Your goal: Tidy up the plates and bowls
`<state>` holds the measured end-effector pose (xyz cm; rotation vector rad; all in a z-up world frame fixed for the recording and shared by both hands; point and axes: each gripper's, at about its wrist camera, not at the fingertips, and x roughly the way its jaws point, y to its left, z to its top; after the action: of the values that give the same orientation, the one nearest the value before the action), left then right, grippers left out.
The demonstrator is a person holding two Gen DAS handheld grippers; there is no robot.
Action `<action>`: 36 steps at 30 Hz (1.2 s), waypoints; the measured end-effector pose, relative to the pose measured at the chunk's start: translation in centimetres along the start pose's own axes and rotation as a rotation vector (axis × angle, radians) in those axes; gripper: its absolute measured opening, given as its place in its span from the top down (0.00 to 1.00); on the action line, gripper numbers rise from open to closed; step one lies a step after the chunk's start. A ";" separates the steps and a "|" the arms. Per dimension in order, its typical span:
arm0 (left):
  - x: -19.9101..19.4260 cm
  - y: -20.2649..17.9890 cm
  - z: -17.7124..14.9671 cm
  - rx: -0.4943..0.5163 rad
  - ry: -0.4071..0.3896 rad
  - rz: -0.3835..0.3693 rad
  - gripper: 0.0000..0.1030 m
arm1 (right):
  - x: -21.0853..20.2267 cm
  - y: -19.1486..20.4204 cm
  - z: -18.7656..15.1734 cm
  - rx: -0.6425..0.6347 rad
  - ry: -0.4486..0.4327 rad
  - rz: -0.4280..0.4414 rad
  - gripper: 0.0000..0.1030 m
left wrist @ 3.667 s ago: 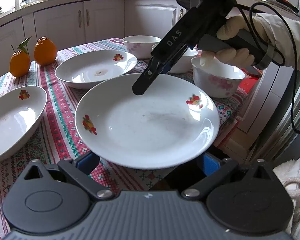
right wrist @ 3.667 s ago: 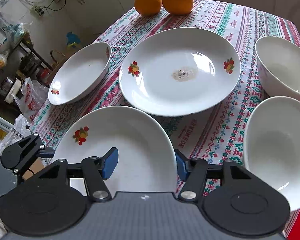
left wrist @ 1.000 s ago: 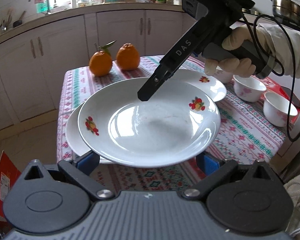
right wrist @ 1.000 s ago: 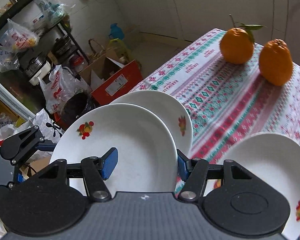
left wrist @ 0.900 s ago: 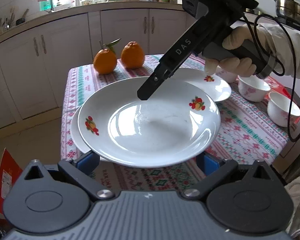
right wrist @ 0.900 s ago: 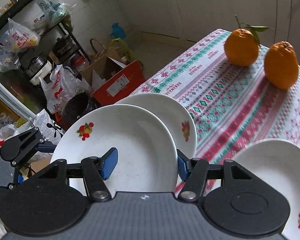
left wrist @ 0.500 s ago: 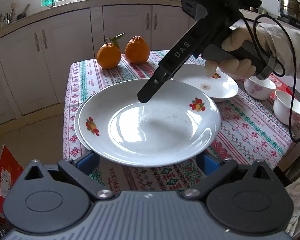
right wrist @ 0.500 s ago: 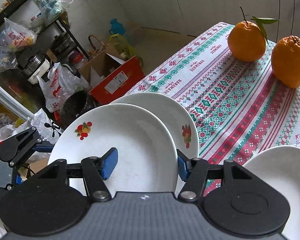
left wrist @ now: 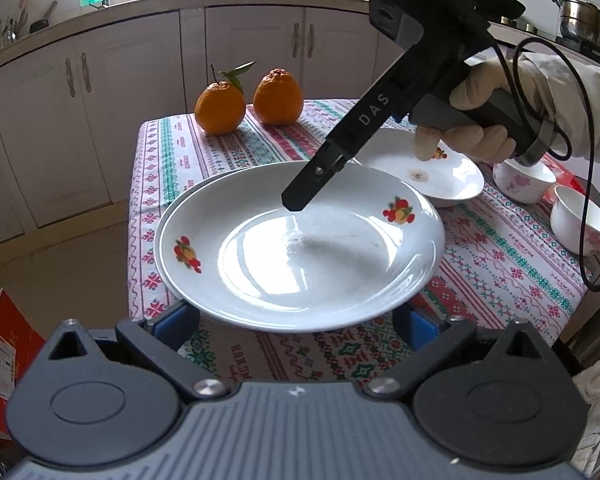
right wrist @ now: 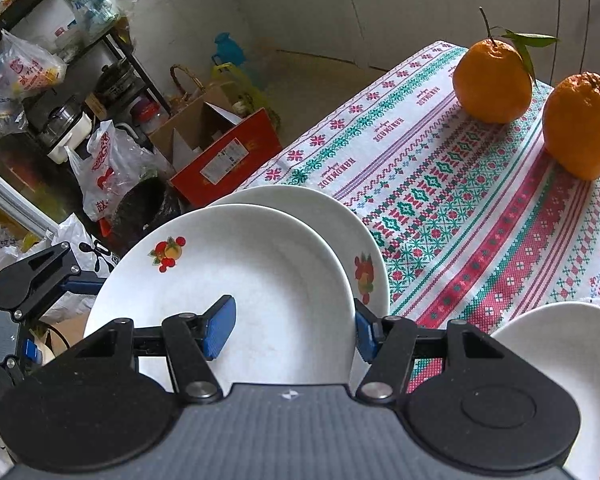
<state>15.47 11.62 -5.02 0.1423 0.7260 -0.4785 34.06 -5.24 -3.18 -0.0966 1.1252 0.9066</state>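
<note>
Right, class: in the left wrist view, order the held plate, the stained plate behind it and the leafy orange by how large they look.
1. Held plate, though nearest the camera.
2. Stained plate, partly hidden.
3. Leafy orange.

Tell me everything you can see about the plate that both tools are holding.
The top plate is a round, white, glossy dish, ceramic by its look, shallow with a wide sloping rim. Two red and orange fruit prints sit on opposite sides of the rim. It is empty and held almost level above a second plate near the table's corner. The left tool grips its near edge; the right tool clamps the far rim, one finger resting inside.
</note>
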 end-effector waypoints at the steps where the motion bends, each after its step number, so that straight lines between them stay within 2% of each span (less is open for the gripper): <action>1: 0.1 0.1 0.0 -0.003 0.004 -0.003 0.01 | 0.0 0.0 0.0 -0.001 0.000 0.000 0.36; 23: 1.3 1.6 0.2 -0.008 0.024 0.009 0.02 | -1.8 -0.2 -1.6 0.043 -0.024 0.002 0.36; 36: 1.1 0.6 0.3 0.012 0.001 0.034 0.01 | -2.5 1.3 -2.9 0.037 -0.044 -0.072 0.32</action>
<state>16.68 11.63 -5.56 0.1661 0.7206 -0.4507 30.72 -7.27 -2.08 -0.0862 1.0907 0.8200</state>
